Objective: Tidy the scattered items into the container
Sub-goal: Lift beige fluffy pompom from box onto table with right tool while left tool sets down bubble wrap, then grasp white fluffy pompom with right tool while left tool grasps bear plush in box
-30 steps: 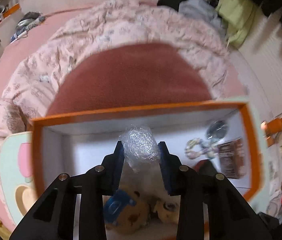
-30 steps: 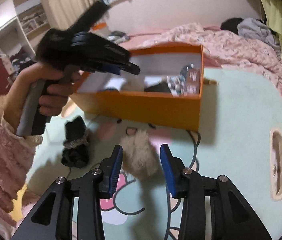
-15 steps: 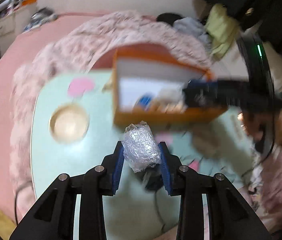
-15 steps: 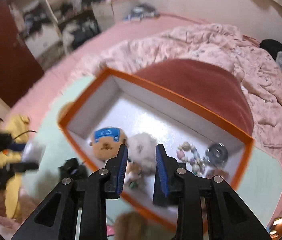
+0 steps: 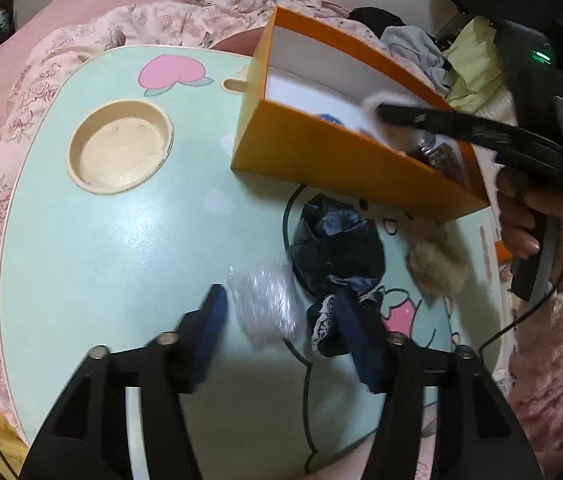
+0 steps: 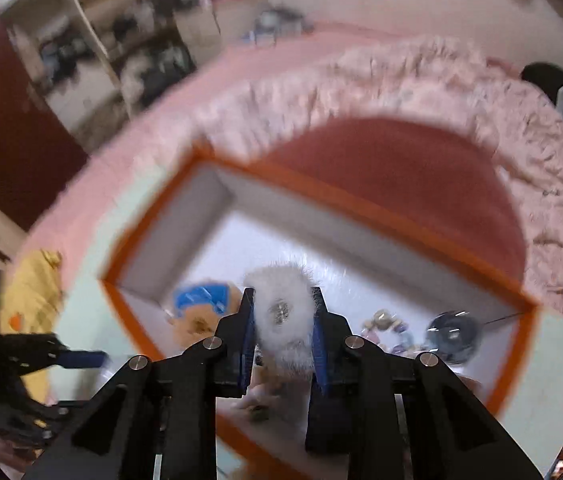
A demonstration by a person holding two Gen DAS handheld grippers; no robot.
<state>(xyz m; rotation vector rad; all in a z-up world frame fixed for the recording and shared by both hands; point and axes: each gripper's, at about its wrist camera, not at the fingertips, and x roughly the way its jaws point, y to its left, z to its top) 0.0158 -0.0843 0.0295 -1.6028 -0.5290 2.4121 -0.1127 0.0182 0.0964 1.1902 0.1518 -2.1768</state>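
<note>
The orange box [image 5: 345, 168] stands on the mint table [image 5: 93, 248]. My left gripper [image 5: 281, 320] is open over the table; a crumpled clear plastic wad [image 5: 265, 304] lies blurred between its spread fingers. A dark cloth bundle [image 5: 337, 252] and a tan fur pompom [image 5: 437, 264] lie beside it. My right gripper [image 6: 281, 320] is shut on a white fluffy pompom [image 6: 281, 312] and holds it over the orange box [image 6: 361, 216]. The box holds a plush with a blue cap [image 6: 201, 312], a bead bracelet [image 6: 385, 320] and a round shiny item [image 6: 453, 332].
A round cup recess [image 5: 119, 152] is sunk in the table's left part. A pink quilt [image 5: 81, 40] and a red cushion [image 6: 397, 176] surround the table. Clothes [image 5: 413, 44] are piled behind the box. A black cable [image 5: 301, 360] runs across the table.
My left gripper has opened and let go of the plastic wad over the table. My right gripper has stayed over the box, and the white pompom now shows in its jaws.
</note>
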